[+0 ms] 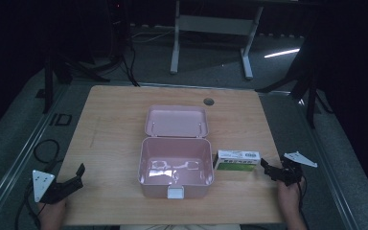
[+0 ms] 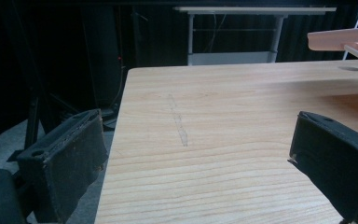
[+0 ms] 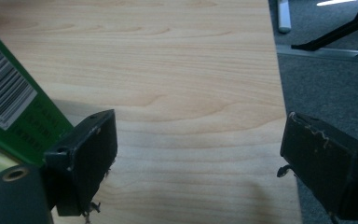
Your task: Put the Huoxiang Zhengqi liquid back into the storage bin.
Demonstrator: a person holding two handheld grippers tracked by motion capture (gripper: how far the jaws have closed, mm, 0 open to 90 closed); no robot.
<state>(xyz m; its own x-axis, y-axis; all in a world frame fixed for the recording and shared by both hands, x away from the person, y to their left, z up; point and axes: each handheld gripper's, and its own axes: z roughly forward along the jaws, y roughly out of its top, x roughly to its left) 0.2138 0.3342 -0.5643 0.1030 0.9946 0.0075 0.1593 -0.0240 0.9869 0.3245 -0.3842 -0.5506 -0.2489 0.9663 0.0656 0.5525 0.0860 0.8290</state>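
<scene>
A pink box (image 1: 176, 172) sits open on the tabletop (image 1: 105, 124). Beside it lies a carton (image 1: 236, 160). The left tool (image 1: 75, 178) and right tool (image 1: 270, 171) both gape, empty.

High view: fixed above the near edge, looking forward and down on the whole light wooden tabletop (image 1: 115, 115). Each gripper view sits low and close behind its own black jaws, sharing that tabletop; the right one also catches the green-and-white carton (image 3: 9, 107).

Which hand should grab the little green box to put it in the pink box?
Probably the right. The right gripper sits open just beside the green box, which lies right of the open pink box. The left gripper is at the table's far left corner, with the pink box in between.
</scene>
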